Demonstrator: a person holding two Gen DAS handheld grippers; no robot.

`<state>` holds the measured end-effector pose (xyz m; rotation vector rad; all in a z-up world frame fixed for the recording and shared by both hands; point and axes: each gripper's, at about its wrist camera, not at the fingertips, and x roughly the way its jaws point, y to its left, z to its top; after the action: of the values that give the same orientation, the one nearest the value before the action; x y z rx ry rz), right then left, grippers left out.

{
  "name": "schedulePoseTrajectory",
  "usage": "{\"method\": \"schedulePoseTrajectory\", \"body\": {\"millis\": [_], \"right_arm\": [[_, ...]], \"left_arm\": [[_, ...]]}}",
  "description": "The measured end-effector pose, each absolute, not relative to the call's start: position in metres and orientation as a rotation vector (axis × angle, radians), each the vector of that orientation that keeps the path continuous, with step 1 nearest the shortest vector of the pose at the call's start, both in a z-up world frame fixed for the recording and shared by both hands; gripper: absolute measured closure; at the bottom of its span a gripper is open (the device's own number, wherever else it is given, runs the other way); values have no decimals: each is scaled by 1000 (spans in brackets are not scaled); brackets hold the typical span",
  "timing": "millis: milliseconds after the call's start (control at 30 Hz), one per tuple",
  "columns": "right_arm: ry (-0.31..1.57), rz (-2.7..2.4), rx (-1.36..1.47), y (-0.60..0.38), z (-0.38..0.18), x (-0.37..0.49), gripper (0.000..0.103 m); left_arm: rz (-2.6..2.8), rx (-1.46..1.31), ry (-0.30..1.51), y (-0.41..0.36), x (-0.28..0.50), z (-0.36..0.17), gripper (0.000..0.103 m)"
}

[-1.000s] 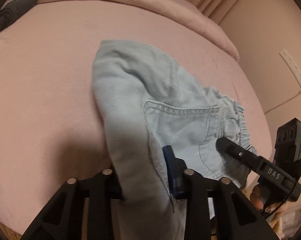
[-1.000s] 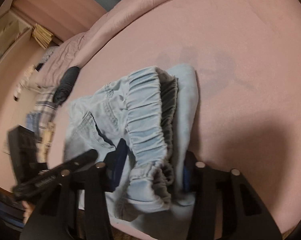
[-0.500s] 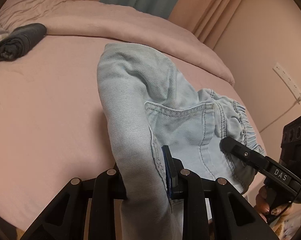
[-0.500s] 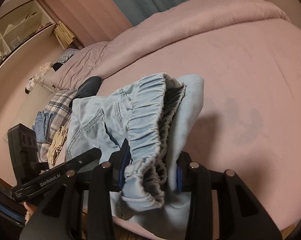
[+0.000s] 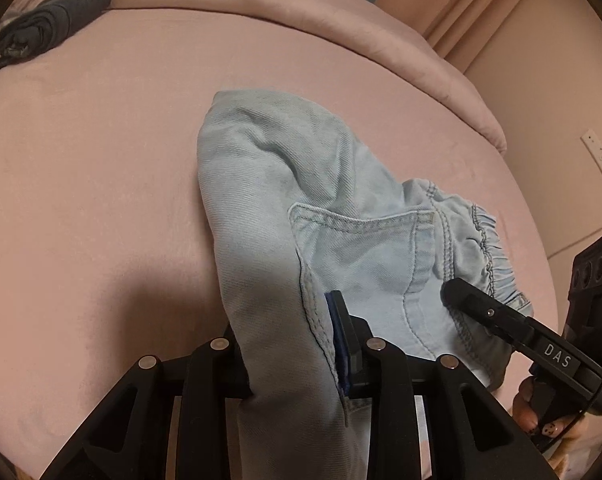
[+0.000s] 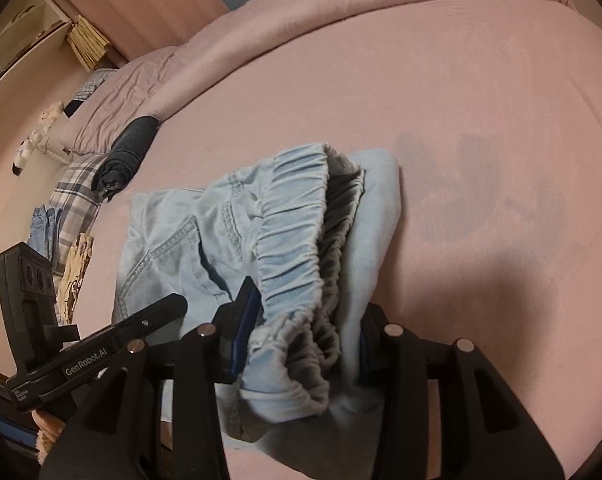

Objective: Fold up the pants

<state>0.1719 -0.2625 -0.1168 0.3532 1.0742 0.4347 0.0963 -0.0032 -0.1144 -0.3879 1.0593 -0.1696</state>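
Light blue denim pants [image 5: 301, 168] lie bunched and partly folded on the pink bed [image 5: 81, 160]. My left gripper [image 5: 285, 332] pinches a folded leg edge beside the back pocket; its jaws are opening, with the cloth still between the pads. My right gripper [image 6: 305, 312] holds the gathered elastic waistband of the pants [image 6: 173, 248]; its jaws are opening too, with the fabric still between them. Each gripper shows in the other's view: the right one's finger [image 5: 461, 296] rests on the denim, and the left one's finger [image 6: 161, 308] lies beside the pocket.
A dark rolled garment [image 5: 49, 24] lies at the far left of the bed, also seen as the dark roll [image 6: 129, 152]. Plaid cloth [image 6: 77, 192] and other clothes sit at the bed's left edge. A folded duvet [image 5: 261, 4] runs along the far side. A power strip [image 5: 601, 156] hangs on the wall.
Both views swung up toward the far bedding half a second ago and have dropped back down. The pants shifted slightly with the grippers and stayed between both pairs of fingers.
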Motion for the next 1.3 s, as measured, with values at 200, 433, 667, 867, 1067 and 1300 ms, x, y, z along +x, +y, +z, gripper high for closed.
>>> {"method": "schedulePoseTrajectory", "body": {"millis": [200, 433, 667, 867, 1067, 1300], "right_arm": [[1085, 400, 337, -262, -124, 172, 53], [1081, 323, 268, -257, -113, 162, 36], [950, 209, 177, -271, -80, 138, 14], [806, 212, 113, -268, -41, 111, 2], [738, 228, 55, -259, -22, 89, 0], [719, 232, 35, -249, -13, 73, 0]], "left_arm": [[-157, -395, 1058, -11, 109, -116, 70], [-143, -461, 1034, -8, 98, -116, 65], [-15, -315, 941, -16, 69, -79, 41], [-17, -312, 830, -17, 35, -44, 6], [30, -306, 827, -17, 20, -39, 3], [80, -257, 831, -15, 2, -38, 3]]}}
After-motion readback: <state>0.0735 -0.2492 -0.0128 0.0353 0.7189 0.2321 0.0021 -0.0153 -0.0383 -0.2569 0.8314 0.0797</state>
